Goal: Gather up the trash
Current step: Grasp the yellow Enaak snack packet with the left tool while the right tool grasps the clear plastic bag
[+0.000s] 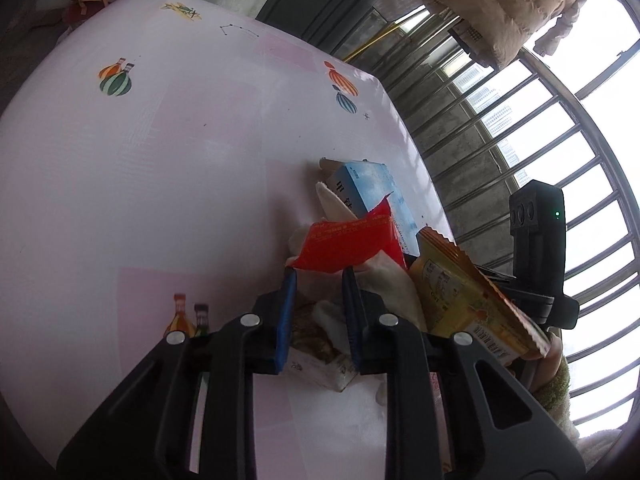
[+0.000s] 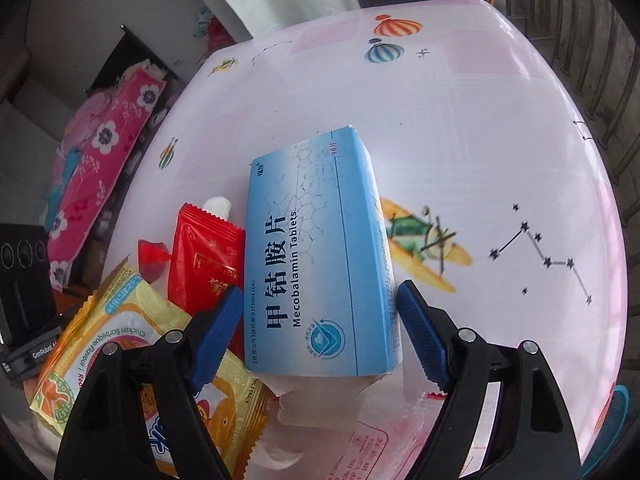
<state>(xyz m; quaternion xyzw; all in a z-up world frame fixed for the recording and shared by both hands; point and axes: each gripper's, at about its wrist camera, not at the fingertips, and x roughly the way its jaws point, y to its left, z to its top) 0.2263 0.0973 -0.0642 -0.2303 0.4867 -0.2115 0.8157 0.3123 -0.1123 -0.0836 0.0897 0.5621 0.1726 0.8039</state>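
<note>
Trash is heaped near the table's edge. A blue tablet box (image 2: pixel 320 248) lies on top, seen end-on (image 1: pixel 360 188) in the left wrist view. My right gripper (image 2: pixel 320 289) is open and straddles the box's near end, with its pads clear of both sides. A red wrapper (image 1: pixel 344 244) stands bowed at the tips of my left gripper (image 1: pixel 319 272), whose narrow jaws pinch its lower edge. The red wrapper (image 2: pixel 204 256) lies left of the box. A yellow snack packet (image 2: pixel 132 340) and white tissue (image 2: pixel 218 205) lie beside them.
The pink tablecloth (image 1: pixel 160 180) with balloon prints stretches to the left and far side. A brown-and-white wrapper (image 1: pixel 316 344) lies under my left fingers. Clear printed plastic (image 2: pixel 380 448) lies below the box. Window bars (image 1: pixel 520 128) stand past the table's right edge. Flowered bedding (image 2: pixel 100 160) lies beyond it.
</note>
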